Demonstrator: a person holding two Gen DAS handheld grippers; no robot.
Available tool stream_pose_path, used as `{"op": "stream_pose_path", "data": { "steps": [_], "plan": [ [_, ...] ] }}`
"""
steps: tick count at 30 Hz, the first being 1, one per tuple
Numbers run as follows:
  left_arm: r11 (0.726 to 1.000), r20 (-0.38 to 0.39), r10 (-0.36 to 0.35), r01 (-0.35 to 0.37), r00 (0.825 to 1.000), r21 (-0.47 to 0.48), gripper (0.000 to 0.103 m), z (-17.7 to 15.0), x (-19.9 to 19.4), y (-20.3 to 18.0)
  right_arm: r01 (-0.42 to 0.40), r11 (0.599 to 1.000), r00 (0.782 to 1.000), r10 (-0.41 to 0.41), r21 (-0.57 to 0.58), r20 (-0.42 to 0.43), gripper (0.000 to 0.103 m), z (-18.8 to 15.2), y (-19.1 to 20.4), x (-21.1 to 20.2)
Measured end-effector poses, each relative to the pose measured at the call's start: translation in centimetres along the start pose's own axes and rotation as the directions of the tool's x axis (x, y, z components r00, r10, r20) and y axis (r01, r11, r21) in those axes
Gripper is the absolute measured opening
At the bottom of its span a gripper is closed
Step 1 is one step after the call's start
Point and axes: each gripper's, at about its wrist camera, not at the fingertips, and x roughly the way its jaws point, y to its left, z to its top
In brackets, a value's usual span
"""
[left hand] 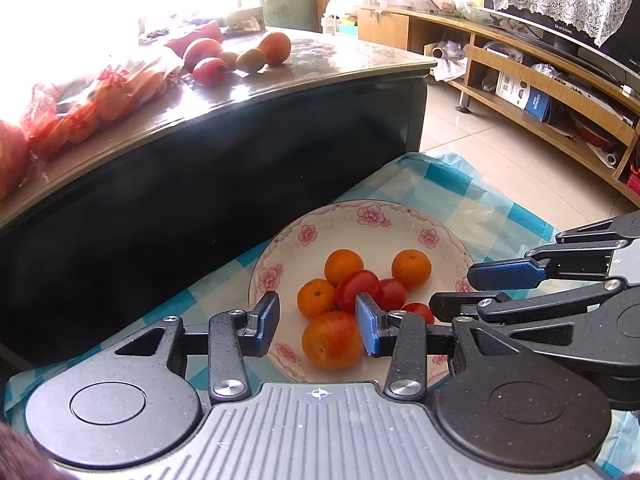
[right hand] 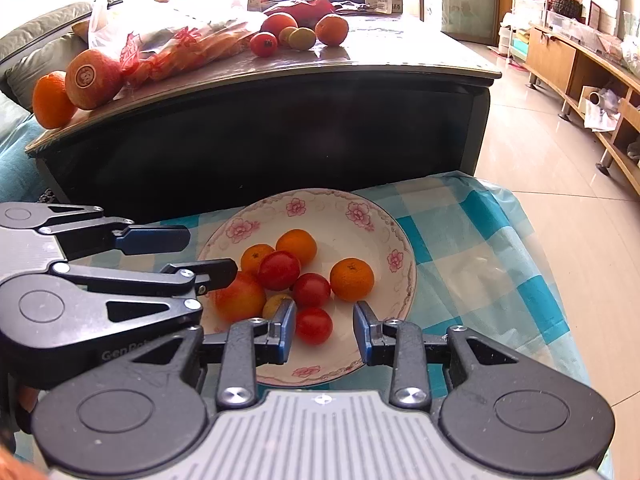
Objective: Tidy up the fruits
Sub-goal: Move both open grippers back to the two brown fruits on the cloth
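— Hovering over the plate [left hand: 404,216], both of them?

— Yes. The left gripper [left hand: 318,326] hangs above the near rim of the flowered plate with its jaws apart, nothing between them; the largest orange [left hand: 332,340] shows in the gap below, but the blue pads [left hand: 367,328] are not touching it as far as I can tell.

— And the right gripper [right hand: 325,330]?

— Also spread open and empty, above the near side of the same plate [right hand: 372,216]. A small tomato [right hand: 314,325] lies beneath the gap, just beside the left pad.

— Where is the fruit?

— Part of it is in the plate, which rests on a blue-and-white checked cloth [right hand: 500,248]: small oranges, red tomatoes and the bigger orange-red fruit [right hand: 239,298], all bunched toward the middle and touching one another. One small orange [right hand: 352,279] lies a little apart on the right.

— The rest?

— Up on the dark table [right hand: 360,64] behind — an apple with a round sticker [right hand: 93,78] beside an orange [right hand: 52,98] at the left edge, a red-printed bag of oranges [right hand: 180,52], and a loose cluster of tomatoes, an orange and small greenish-yellow fruits [right hand: 302,38] farther back.
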Motion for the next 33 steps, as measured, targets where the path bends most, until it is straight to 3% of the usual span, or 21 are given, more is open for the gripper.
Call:
{"op": "stream_pose_path", "data": {
  "steps": [33],
  "plan": [
    [1.000,-0.059,0.018,-0.018,0.998,-0.002,0.050,-4.4,-2.5,1.2,-0.019,0.999,0.997,0.015,-0.049,-0.072,0.035,-3.5,4.5,-0.8]
  ]
}}
